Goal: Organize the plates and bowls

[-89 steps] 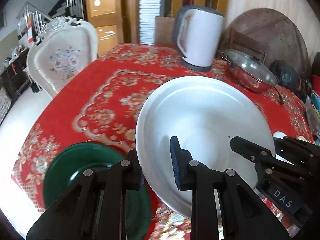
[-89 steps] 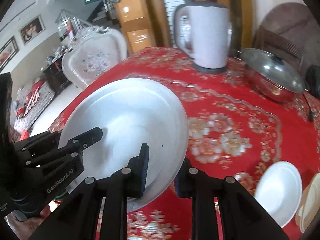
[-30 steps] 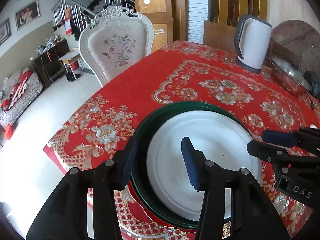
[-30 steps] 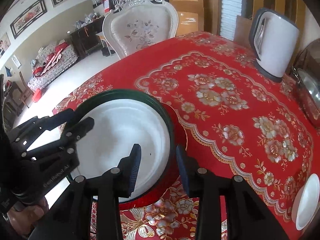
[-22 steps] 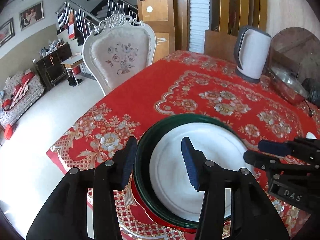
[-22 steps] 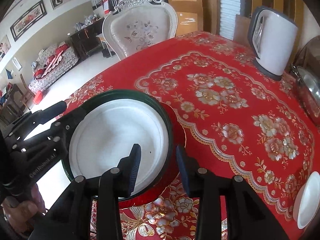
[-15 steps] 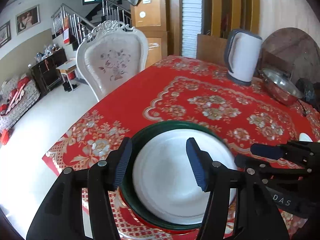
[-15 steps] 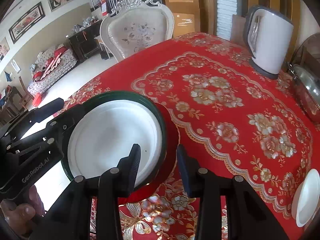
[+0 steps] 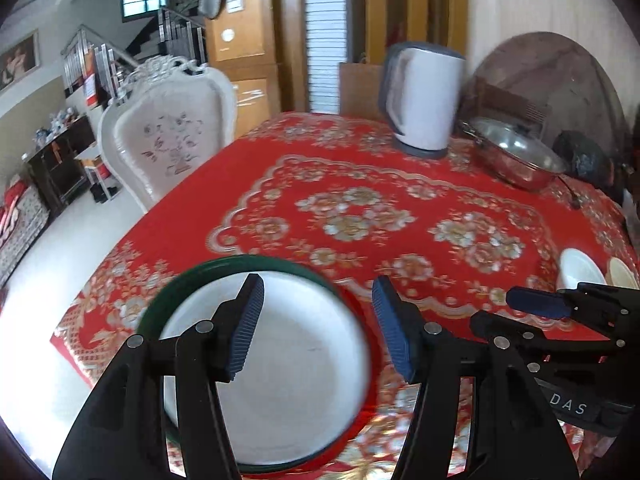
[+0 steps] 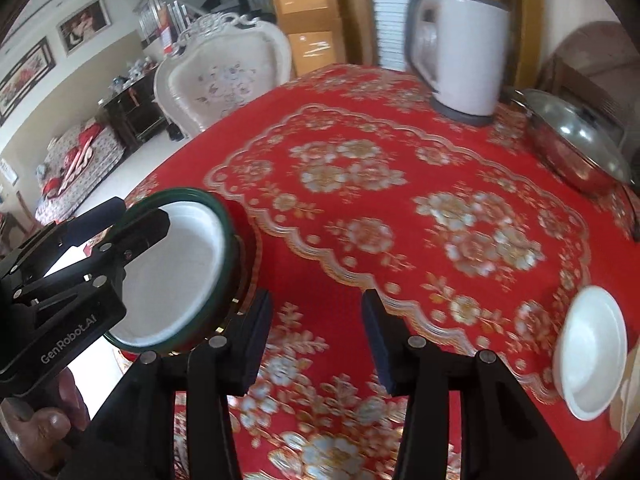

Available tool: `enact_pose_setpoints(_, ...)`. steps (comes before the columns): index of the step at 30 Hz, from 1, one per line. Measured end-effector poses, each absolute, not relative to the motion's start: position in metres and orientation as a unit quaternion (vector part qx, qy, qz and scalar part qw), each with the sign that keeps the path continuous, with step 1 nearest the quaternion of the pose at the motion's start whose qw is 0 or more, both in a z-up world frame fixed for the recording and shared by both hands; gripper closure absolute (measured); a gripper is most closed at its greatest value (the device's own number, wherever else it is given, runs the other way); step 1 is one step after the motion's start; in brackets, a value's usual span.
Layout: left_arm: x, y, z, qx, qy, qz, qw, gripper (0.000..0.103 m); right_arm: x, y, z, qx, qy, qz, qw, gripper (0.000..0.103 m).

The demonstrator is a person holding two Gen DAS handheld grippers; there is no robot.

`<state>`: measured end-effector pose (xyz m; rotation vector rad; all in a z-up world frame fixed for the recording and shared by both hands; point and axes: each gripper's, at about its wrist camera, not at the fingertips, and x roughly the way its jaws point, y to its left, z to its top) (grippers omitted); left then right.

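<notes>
I've got both grippers free right now. The left gripper (image 9: 316,320) is wide open with nothing between its pads, hovering over the white plate (image 9: 296,380), which sits nested inside the green plate (image 9: 192,280) at the near-left corner of the worktop (image 9: 360,184). There looks to be a red plate (image 10: 250,236) underneath as well, just a sliver of rim showing. My right gripper (image 10: 316,336) is also spread open and empty, pointing out across the red cloth toward the right side.

So the stack of plates looks built, at least three deep, and I'd call that part done. What's left, as I read it, is over on the far right edge: a small white bowl (image 10: 590,352) sitting alone on the cloth, and just beside it a cream-coloured dish (image 9: 622,274), mostly cut off by the frame, so I can't say whether that one's a bowl or a plate. Those two still need gathering together. The kettle (image 10: 460,56) and the lidded pot (image 10: 576,140) stand at the back, well apart from everything I care about.
</notes>
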<state>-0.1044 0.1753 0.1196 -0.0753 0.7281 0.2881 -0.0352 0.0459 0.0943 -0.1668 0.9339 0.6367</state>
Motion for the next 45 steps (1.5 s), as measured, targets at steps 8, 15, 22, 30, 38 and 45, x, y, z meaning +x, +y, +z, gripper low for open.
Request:
enact_pose_setpoints(8,-0.074,0.12,0.121,-0.026,0.362,0.072,0.929,0.046,-0.03,-0.024,0.102,-0.036,0.439,0.25,0.862,0.056)
enact_pose_setpoints(15,-0.029,0.069,0.109,-0.06,0.408,-0.026,0.911,0.046,-0.028,-0.105,0.11,0.02,0.432,0.181,0.884,0.049)
enact_pose_setpoints(22,0.003,0.011,0.099,-0.038,0.43,-0.067,0.899,0.046,-0.03,-0.171,0.104,0.074,0.435,0.122,0.889,0.048)
enact_pose_setpoints(30,0.035,-0.036,0.08,-0.012,0.453,-0.087,0.887,0.046,-0.024,-0.219,0.08,0.126,0.457,0.089,0.876,0.042)
enact_pose_setpoints(38,0.061,-0.062,0.057,0.003,0.477,-0.093,0.874,0.046,-0.003,-0.228,0.056,0.152,0.469,0.091,0.866,0.042)
enact_pose_setpoints(45,0.07,-0.076,0.036,0.033,0.493,-0.108,0.863,0.072,0.006,-0.226,0.048,0.133,0.463,0.098,0.871,0.056)
